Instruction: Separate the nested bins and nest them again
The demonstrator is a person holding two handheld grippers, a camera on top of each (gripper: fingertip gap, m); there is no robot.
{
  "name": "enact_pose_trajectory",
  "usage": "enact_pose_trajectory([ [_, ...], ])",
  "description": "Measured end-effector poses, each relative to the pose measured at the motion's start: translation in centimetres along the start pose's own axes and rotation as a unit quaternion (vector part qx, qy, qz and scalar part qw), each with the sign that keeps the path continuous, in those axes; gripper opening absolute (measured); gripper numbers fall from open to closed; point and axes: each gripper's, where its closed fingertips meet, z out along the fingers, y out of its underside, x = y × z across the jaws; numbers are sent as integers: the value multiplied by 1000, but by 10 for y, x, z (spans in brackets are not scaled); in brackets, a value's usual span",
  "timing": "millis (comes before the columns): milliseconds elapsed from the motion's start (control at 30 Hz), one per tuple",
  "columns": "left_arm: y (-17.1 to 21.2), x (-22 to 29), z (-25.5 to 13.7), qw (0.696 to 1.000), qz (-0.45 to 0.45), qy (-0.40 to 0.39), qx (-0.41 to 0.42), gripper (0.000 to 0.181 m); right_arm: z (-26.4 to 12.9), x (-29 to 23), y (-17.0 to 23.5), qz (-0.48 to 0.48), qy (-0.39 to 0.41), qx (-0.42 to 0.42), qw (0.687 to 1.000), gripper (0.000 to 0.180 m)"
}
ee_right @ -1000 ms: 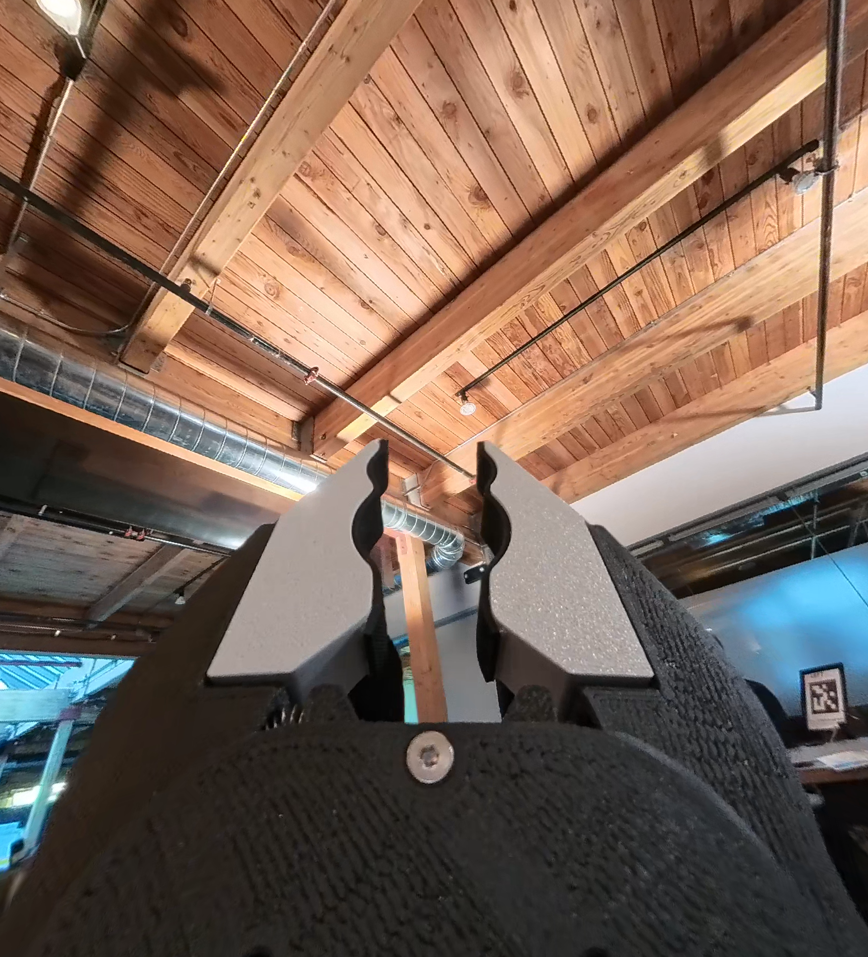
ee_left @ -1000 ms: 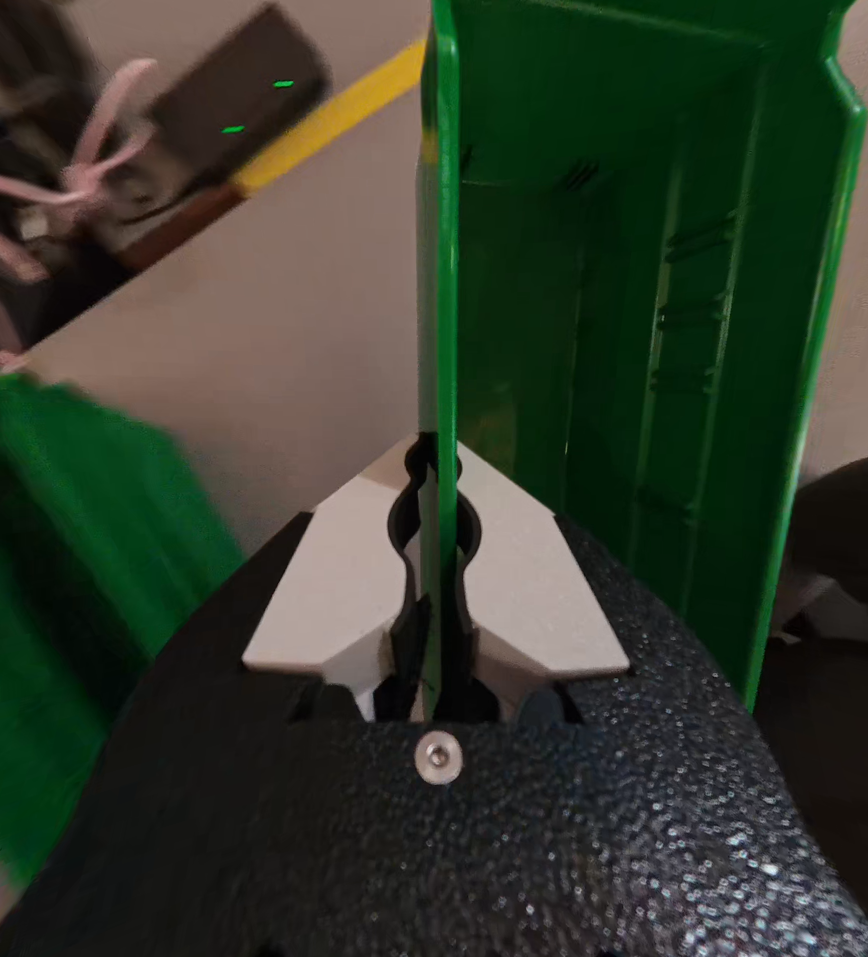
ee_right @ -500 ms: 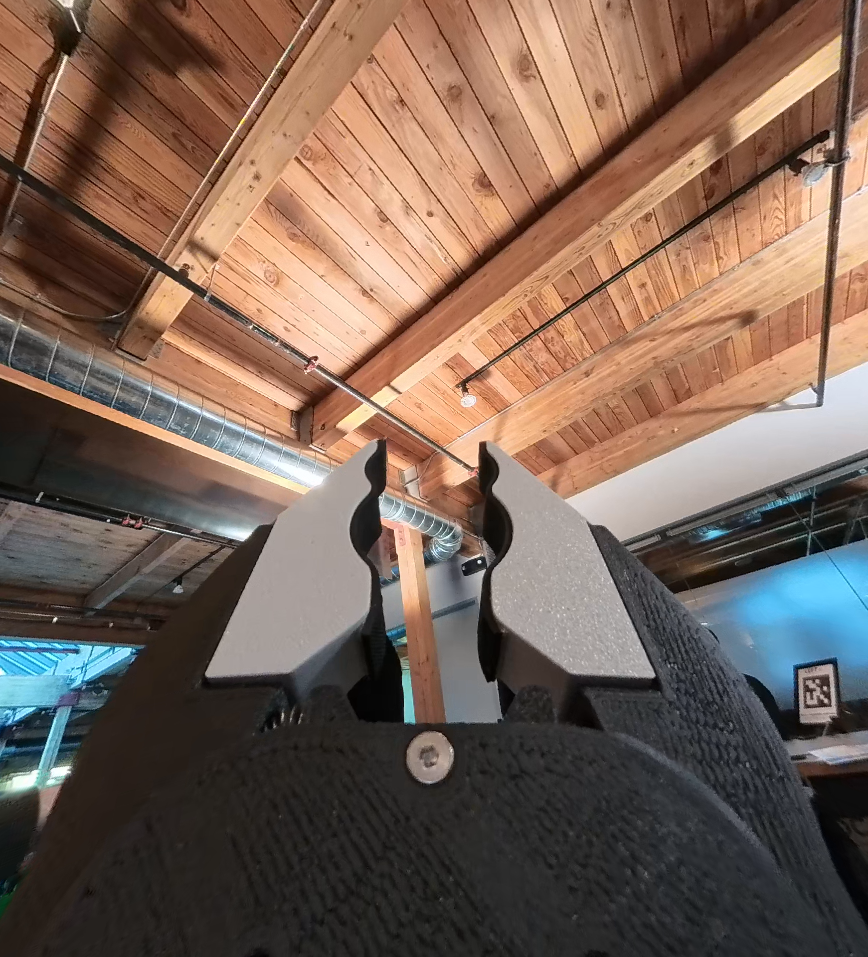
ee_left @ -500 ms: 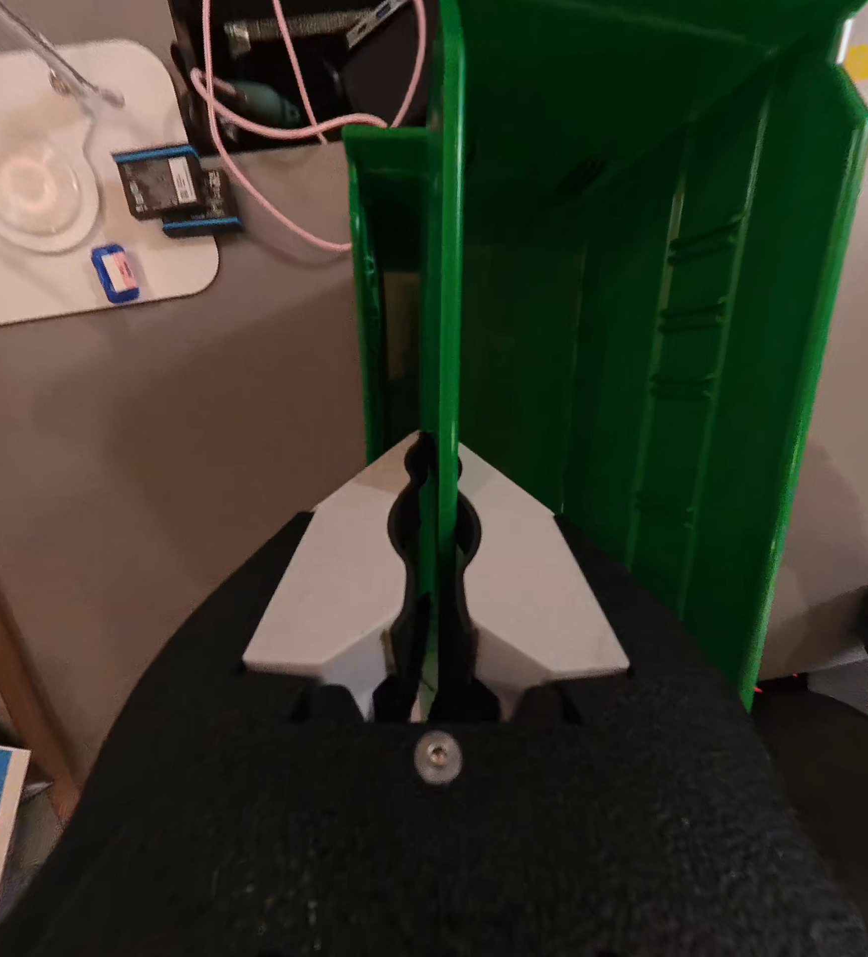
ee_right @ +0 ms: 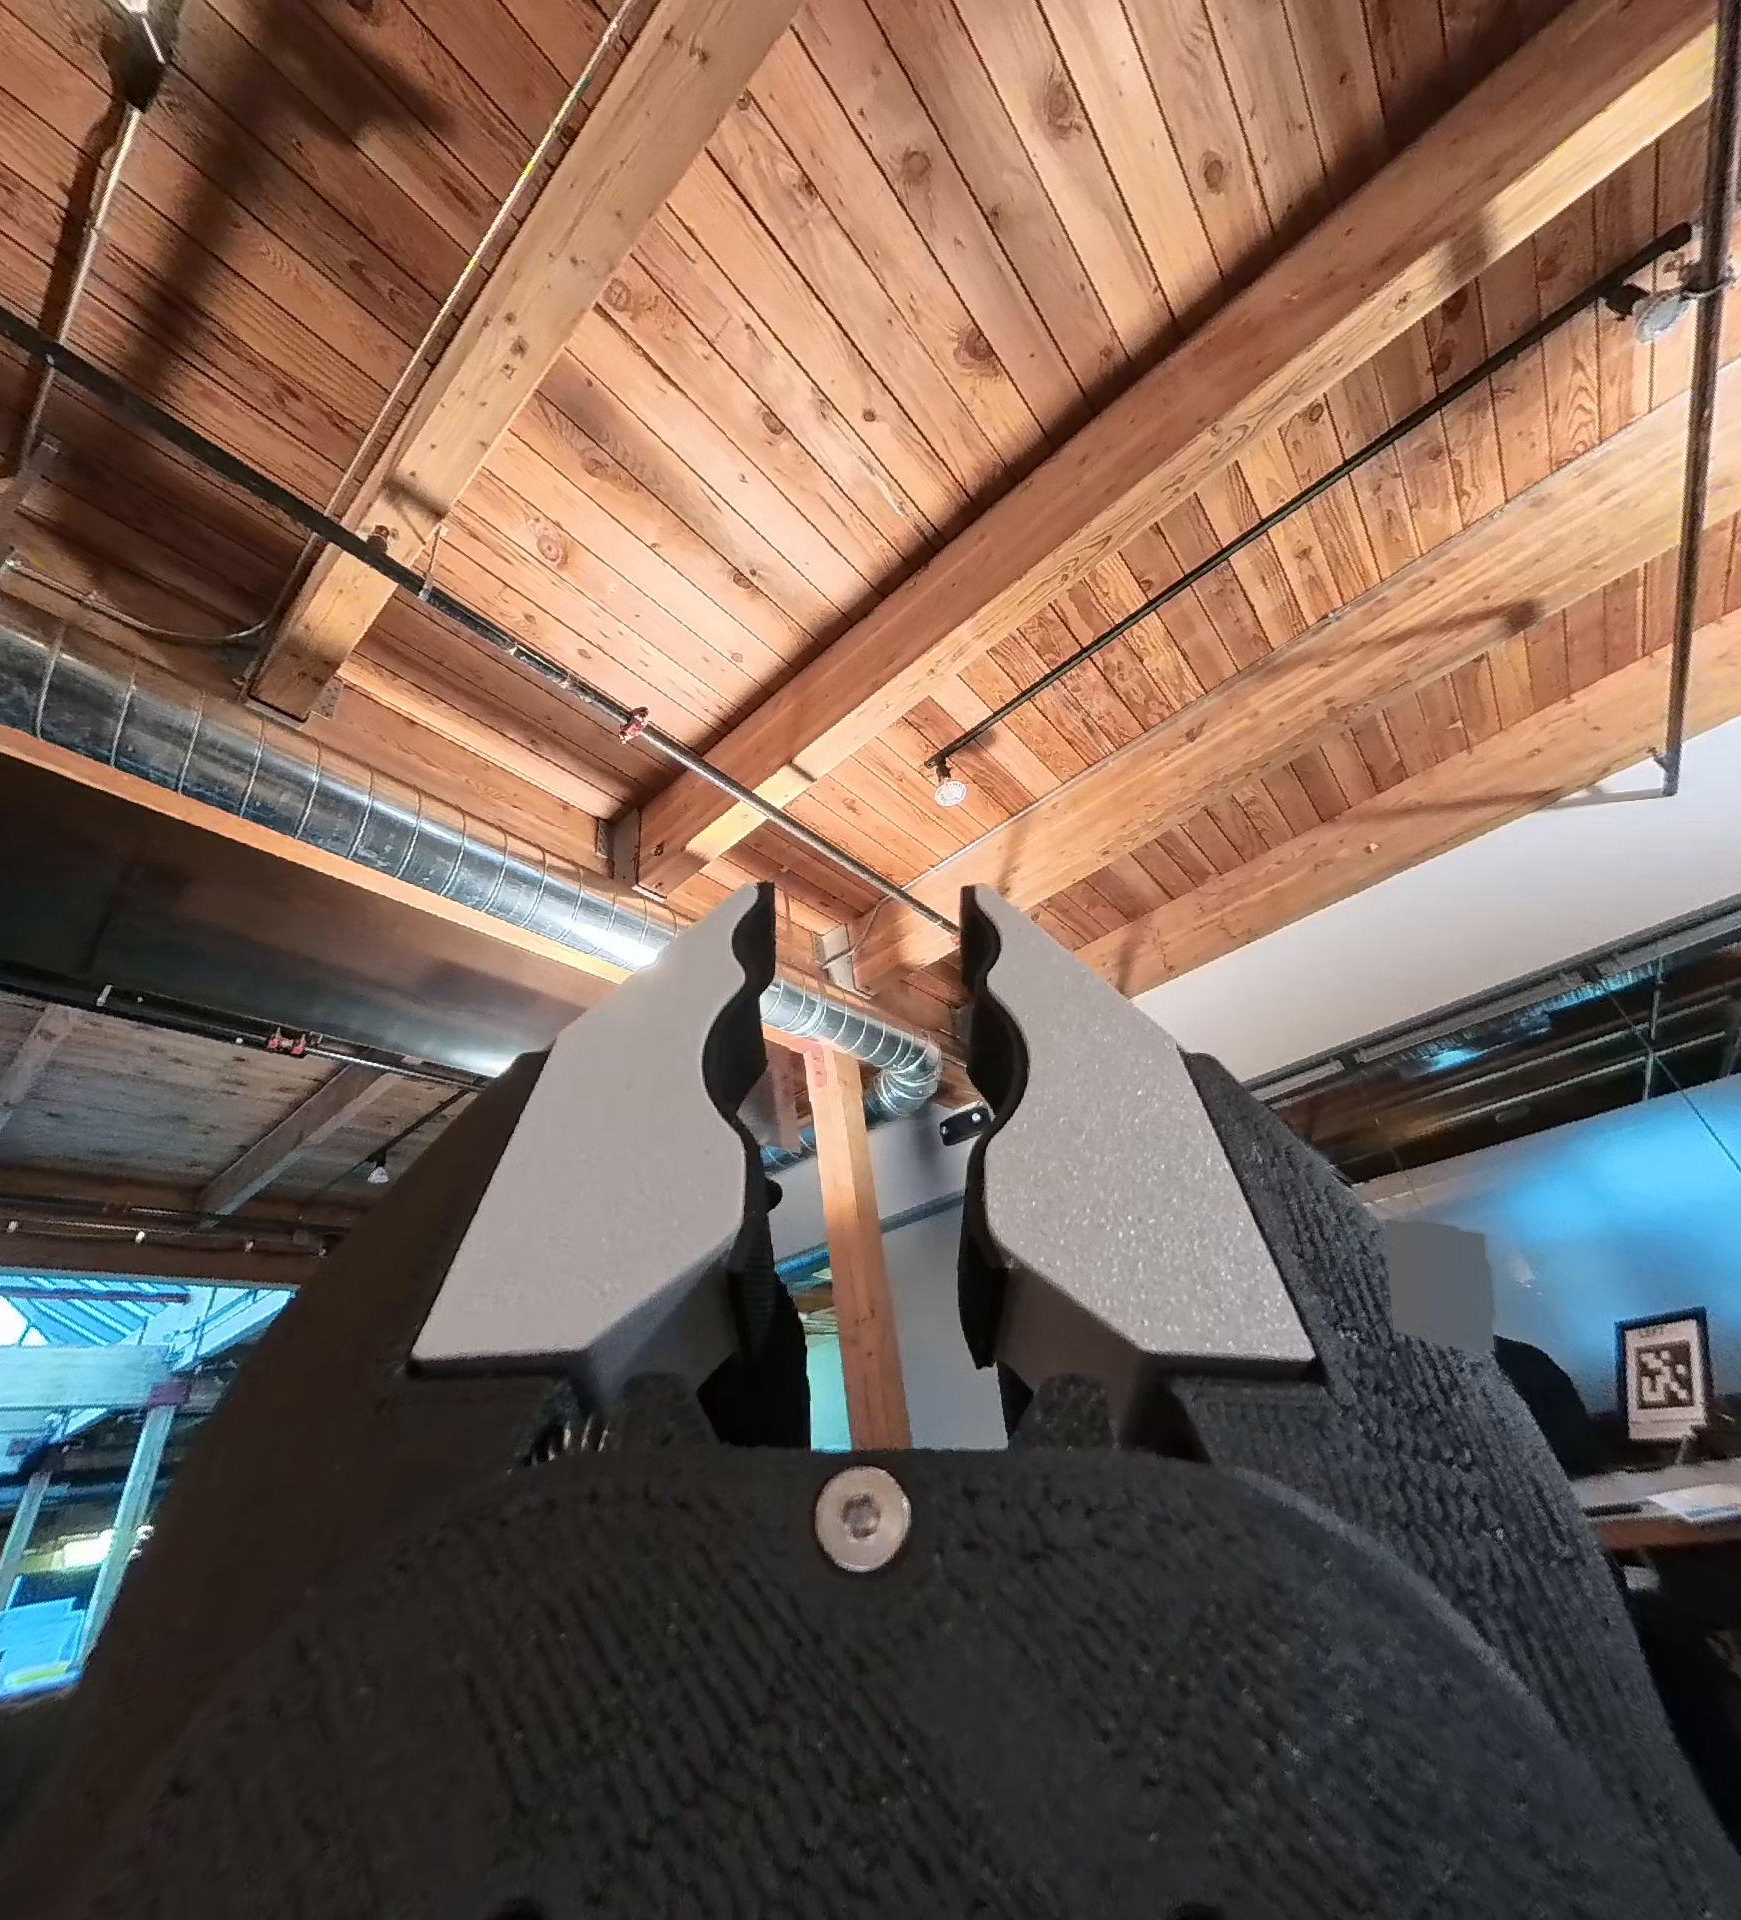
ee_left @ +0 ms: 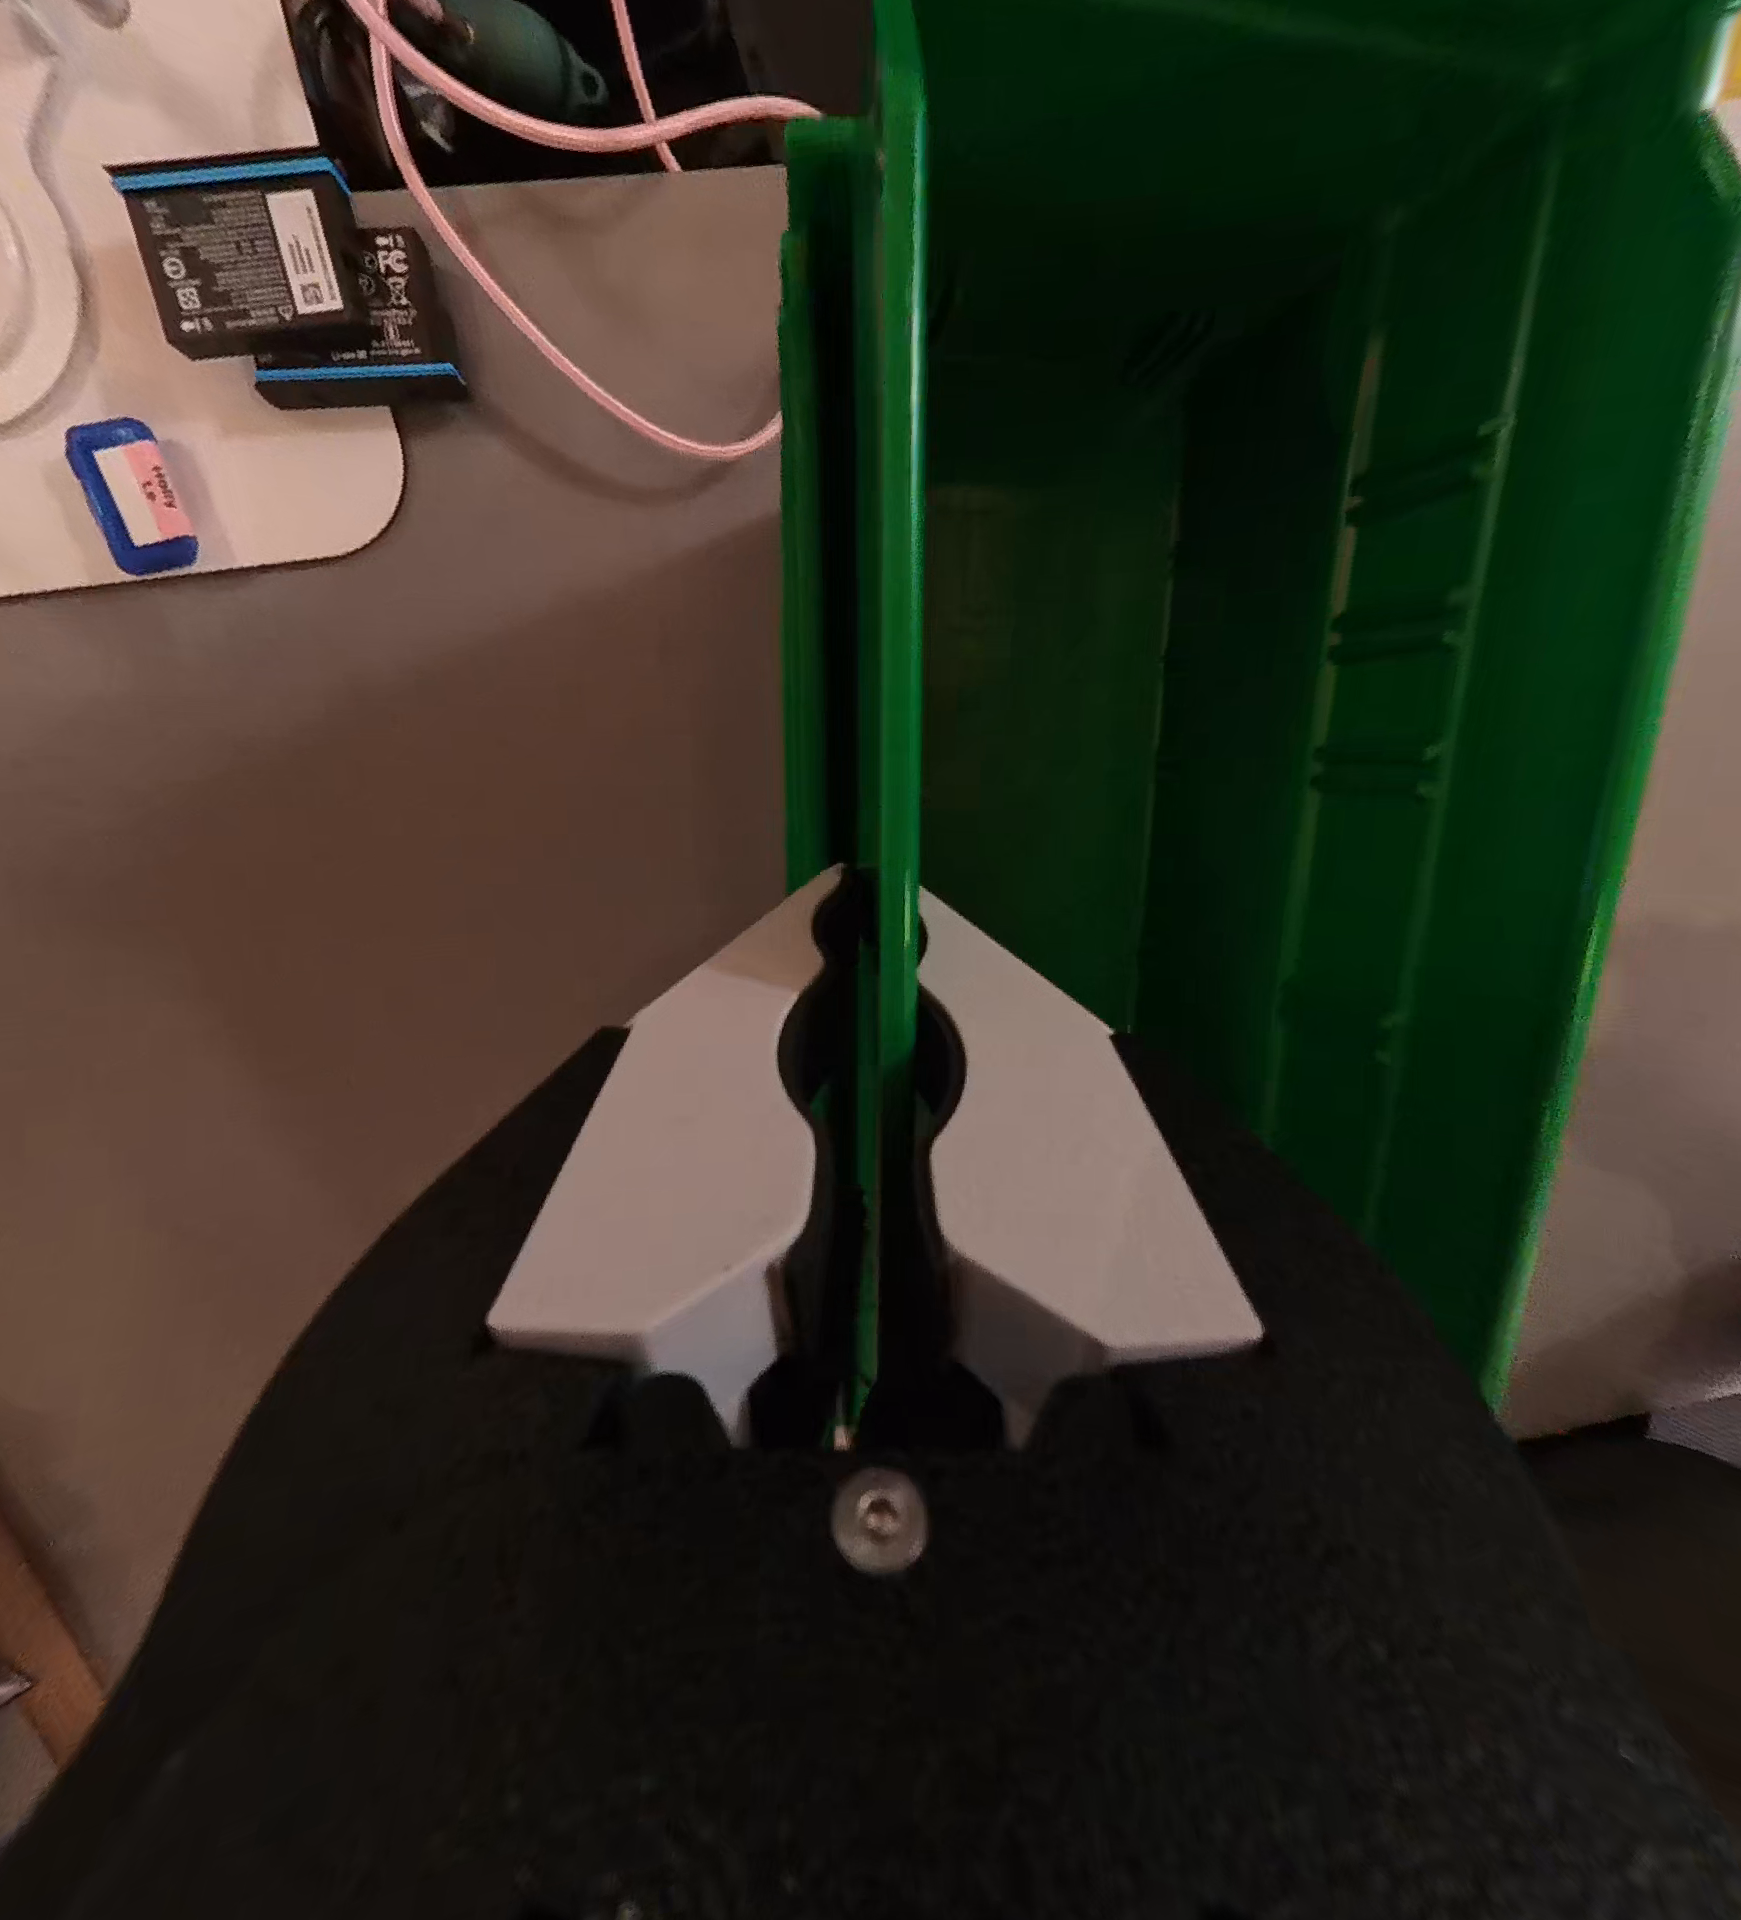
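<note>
Green bin (ee_left: 1365,644) over second green bin (ee_left: 816,499).

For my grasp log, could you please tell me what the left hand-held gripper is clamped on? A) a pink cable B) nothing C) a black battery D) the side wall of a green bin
D: the left hand-held gripper is shut on the thin side wall of the green bin.

- Left wrist view: sits just behind the left gripper (ee_left: 881,914) and looks down along its fingers at the grey table (ee_left: 346,831). A green bin (ee_left: 1261,623) fills the frame close ahead, to the right of that gripper.
- Right wrist view: sits just behind the right gripper (ee_right: 868,904) and faces steeply upward at the far wooden ceiling (ee_right: 845,364).
- Shared scene: nothing appears in both views.
</note>
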Motion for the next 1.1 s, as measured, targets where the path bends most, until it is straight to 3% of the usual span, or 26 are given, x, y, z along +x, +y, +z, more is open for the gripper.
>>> enact_pose_trajectory([
  [333, 0, 1, 3, 1000, 3, 9, 29, 3, 1, -4, 1, 0, -5, -3, 1000, 34],
  [400, -2, 8, -2, 998, -1, 35, 43, 20, 1, -4, 2, -3, -5, -4, 1000, 34],
  [467, -14, 14, -15, 994, -16, 60, 90, 62, 2, -4, 3, -3, -6, -6, 1000, 34],
  [500, -19, 15, -24, 991, -15, 67, 114, 70, 2, -5, 3, -3, -6, -6, 1000, 34],
  [700, -13, 17, -74, 974, 9, 90, 208, 83, 3, -5, 6, -5, -5, -11, 1000, 34],
  [833, 11, 20, -105, 940, 28, 123, 316, 93, 5, -9, 10, -11, -9, -17, 1000, 34],
  [900, 32, 19, -109, 915, 40, 139, 377, 114, 7, -13, 13, -14, -13, -22, 1000, 34],
  [1000, 68, 9, -97, 877, 47, 147, 456, 141, 9, -21, 20, -25, -20, -33, 999, 34],
  [1100, 102, 0, -68, 843, 34, 186, 504, 144, 11, -29, 24, -40, -26, -43, 998, 34],
])
